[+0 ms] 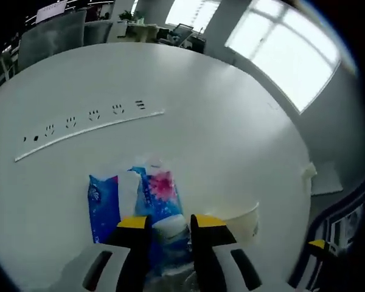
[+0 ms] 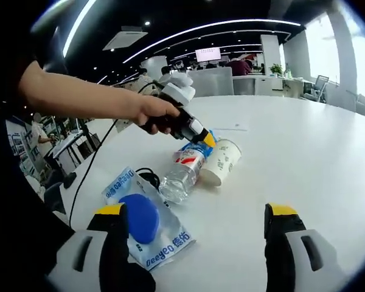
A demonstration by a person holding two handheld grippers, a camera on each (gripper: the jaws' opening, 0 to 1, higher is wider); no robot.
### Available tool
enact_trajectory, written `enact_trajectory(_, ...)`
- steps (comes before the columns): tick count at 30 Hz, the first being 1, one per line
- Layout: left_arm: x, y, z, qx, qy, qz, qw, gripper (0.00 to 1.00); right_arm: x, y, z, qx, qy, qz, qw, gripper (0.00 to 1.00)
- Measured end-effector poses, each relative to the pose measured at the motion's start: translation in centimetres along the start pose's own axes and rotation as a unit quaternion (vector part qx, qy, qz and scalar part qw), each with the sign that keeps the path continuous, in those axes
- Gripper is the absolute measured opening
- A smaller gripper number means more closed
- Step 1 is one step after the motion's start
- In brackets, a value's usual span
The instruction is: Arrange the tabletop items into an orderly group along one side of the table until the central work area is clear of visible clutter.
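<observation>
Between the left tool's [image 1: 170, 226] yellow-tipped jaws lies the clear water bottle [image 2: 182, 171] on its side, capped end gripped, long axis running toward the right tool [image 2: 194, 220], which hangs wide open. A paper cup [image 2: 222, 161] lies touching the bottle.

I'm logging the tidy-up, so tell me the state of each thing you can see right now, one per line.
Left gripper: shut on the water bottle's cap end.
Water bottle: clear, lying on its side, cap on.
Paper cup: tipped over beside the bottle, mouth facing the camera.
Tissue pack: flat on the table, looks sealed.
Blue lid: resting on a printed pouch.
Printed pouch: lying flat.
Right gripper: open, holding nothing.
</observation>
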State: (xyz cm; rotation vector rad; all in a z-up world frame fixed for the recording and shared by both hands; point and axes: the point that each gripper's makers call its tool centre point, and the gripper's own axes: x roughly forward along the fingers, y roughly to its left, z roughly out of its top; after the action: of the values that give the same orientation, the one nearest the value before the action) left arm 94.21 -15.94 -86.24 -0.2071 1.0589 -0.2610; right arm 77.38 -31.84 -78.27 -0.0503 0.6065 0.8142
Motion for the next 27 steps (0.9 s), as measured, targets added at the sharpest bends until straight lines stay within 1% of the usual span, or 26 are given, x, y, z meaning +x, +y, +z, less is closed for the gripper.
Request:
enact_trajectory(1,0.0,0.0,-0.1,-0.006,0.002,0.0,1.0,0.24,0.0,-0.1,0.0,0.0,0.0,-0.002,1.0,0.88)
enact_trajectory(6,0.0,0.0,0.0,-0.011,-0.003,-0.002,0.9999,0.23,0.1,-0.4,0.1,0.006,-0.002,-0.004,1.0,0.86)
enact_trajectory(13,-1.0,-0.1,0.0,-0.023,-0.014,0.003,0.9996,0.21,0.0,-0.3,0.3,0.004,-0.005,-0.004,1.0,0.85)
enact_trajectory(17,-1.6,-0.3,0.0,-0.041,-0.027,-0.005,0.9988,0.21,-0.3,-0.3,0.1,-0.004,-0.003,-0.005,1.0,0.82)
enact_trajectory(18,-1.8,-0.3,0.0,-0.046,-0.029,-0.006,0.9985,0.21,-0.4,-0.2,-0.2,-0.018,0.002,-0.004,0.9998,0.81)
enact_trajectory(22,-2.7,-1.0,0.2,-0.08,-0.041,-0.021,0.9957,0.18,-0.6,0.1,-0.3,-0.025,0.002,-0.001,0.9997,0.8)
enact_trajectory(24,-3.1,-1.2,0.2,-0.073,-0.046,-0.02,0.9961,0.17,-0.8,0.2,-0.2,-0.027,-0.002,0.0,0.9996,0.8)
enact_trajectory(25,-3.7,-1.1,0.6,-0.043,-0.064,-0.006,0.997,0.11,-0.9,0.2,-0.2,-0.027,-0.004,-0.001,0.9996,0.8)
enact_trajectory(26,-4.2,-1.5,0.4,-0.054,-0.063,-0.015,0.9964,0.0,-1.0,0.3,-0.2,-0.023,-0.007,0.0,0.9997,0.8)
enact_trajectory(27,-5.0,-0.7,2.1,-0.081,-0.104,-0.001,0.9913,0.0,-1.1,0.4,-0.2,-0.022,-0.007,0.0,0.9997,0.8)
